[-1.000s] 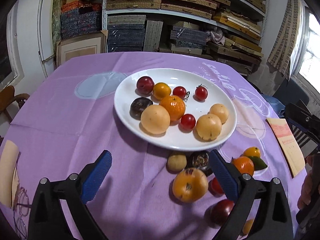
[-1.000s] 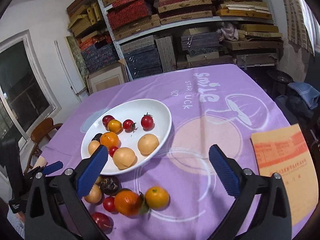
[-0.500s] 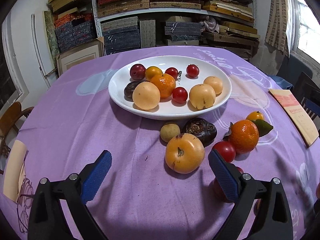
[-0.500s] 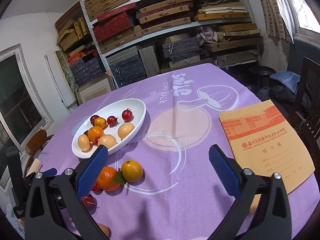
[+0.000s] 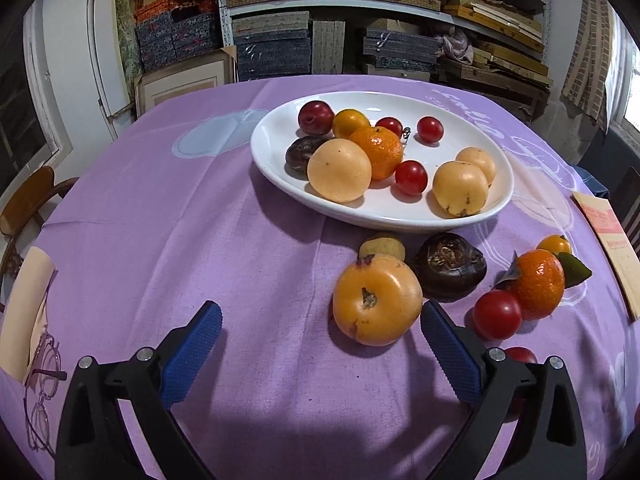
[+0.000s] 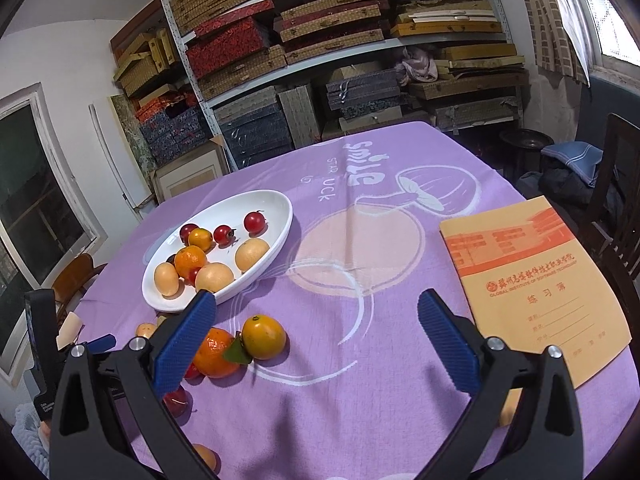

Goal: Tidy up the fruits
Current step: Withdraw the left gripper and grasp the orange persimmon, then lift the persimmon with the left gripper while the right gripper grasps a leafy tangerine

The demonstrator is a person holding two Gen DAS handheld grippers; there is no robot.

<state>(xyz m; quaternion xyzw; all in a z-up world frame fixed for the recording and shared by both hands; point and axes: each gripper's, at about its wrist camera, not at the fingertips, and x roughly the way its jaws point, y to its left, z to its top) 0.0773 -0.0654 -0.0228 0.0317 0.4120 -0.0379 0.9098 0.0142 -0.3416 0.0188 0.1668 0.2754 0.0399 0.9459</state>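
Observation:
A white oval plate (image 5: 276, 160) holds several fruits on the purple tablecloth; it also shows in the right wrist view (image 6: 280, 216). In front of it on the cloth lie an orange persimmon (image 5: 376, 306), a dark wrinkled fruit (image 5: 450, 266), a small tan fruit (image 5: 382, 246), a red cherry tomato (image 5: 497, 319) and a leafy tangerine (image 5: 538, 284). My left gripper (image 5: 320, 334) is open and empty, low over the cloth, its right finger just right of the persimmon. My right gripper (image 6: 316, 326) is open and empty above the cloth, right of the tangerine (image 6: 216, 352) and a small orange (image 6: 264, 337).
An orange exercise book (image 6: 532, 292) lies on the right of the table. Glasses (image 5: 42, 384) lie at the left edge. Shelves stacked with boxes (image 5: 360, 20) stand behind the table. A wooden chair (image 5: 28, 200) is at the left, a dark chair (image 6: 616, 208) at the right.
My left gripper has come lower and closer to the loose fruits, so the persimmon now sits near its right finger. My right gripper has drawn back and swung right, away from the plate.

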